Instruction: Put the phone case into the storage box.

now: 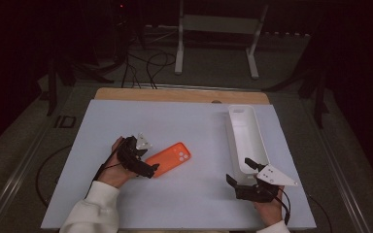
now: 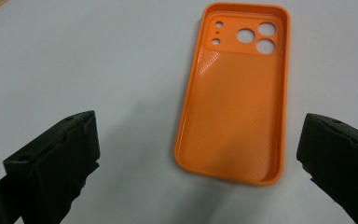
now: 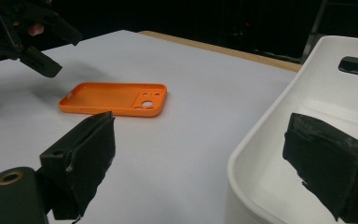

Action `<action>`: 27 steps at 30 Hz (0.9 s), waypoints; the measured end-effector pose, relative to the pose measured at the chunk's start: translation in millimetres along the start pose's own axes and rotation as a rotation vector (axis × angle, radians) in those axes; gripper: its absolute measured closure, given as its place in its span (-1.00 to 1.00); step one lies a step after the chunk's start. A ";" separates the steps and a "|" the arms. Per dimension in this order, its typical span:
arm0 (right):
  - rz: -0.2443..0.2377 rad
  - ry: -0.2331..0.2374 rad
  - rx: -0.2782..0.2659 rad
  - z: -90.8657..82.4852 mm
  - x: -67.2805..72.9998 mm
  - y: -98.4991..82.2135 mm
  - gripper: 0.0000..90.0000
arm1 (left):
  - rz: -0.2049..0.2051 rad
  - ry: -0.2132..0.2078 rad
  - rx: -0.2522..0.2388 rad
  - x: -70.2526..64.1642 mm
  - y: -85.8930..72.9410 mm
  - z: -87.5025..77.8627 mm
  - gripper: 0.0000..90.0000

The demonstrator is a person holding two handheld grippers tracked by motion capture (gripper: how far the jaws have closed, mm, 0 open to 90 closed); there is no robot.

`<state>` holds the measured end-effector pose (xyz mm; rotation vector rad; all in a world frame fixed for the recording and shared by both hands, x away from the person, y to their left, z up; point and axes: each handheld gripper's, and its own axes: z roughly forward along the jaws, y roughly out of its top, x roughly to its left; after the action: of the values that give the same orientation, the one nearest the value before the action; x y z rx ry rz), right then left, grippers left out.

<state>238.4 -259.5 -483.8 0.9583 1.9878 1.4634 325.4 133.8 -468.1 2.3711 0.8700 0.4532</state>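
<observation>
On a pale counter (image 1: 175, 204), an orange phone case (image 2: 235, 100) lies flat with its open inside facing up, just ahead of the left claw (image 2: 200, 154). That claw's two black jaws stand wide apart and grip nothing; seen along them, the case's near short end sits between the jaws but closer to the right-hand one, and its camera cut-outs point away from the claw. None of the views settles whether a jaw touches the case. From the high view, the left claw (image 1: 143, 162) sits right at the case's near end, with the person's left hand (image 1: 114, 170) behind it in a white sleeve (image 1: 94, 208).

The right claw (image 3: 205, 163) is also spread open and empty, poised at the near end of a long white tray (image 3: 307, 107), one jaw over the tray's hollow and the other over bare counter. The case lies well off to that claw's left, ahead of it, with the left claw beyond. In the high view, the right claw (image 1: 245, 177) sits against the tray's (image 1: 245, 136) closest end.
</observation>
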 end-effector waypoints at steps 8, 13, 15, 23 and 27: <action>-0.001 -0.003 0.001 -0.7 -0.1 0.2 -0.79 | 0.024 -0.021 0.029 -7.2 11.8 13.8 -1.00; 0.001 -0.003 0.001 -0.9 -0.4 0.2 -0.79 | 0.029 -0.038 0.051 -10.4 13.0 23.4 -1.00; 0.000 -0.004 0.001 -0.8 -0.2 0.2 -0.79 | 0.032 -0.043 0.066 -11.1 13.1 27.0 -1.00; 0.001 -0.002 0.001 -0.8 -0.2 0.3 -0.79 | 0.032 -0.065 0.106 -12.7 13.8 39.1 -1.00; 0.000 -0.002 0.001 -0.6 -0.2 0.2 -0.79 | 0.022 -0.090 0.121 -14.0 13.8 44.7 -0.98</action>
<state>238.2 -260.1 -483.4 0.9595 1.9879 1.4603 343.4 98.2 -496.1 2.4930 0.8527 0.3079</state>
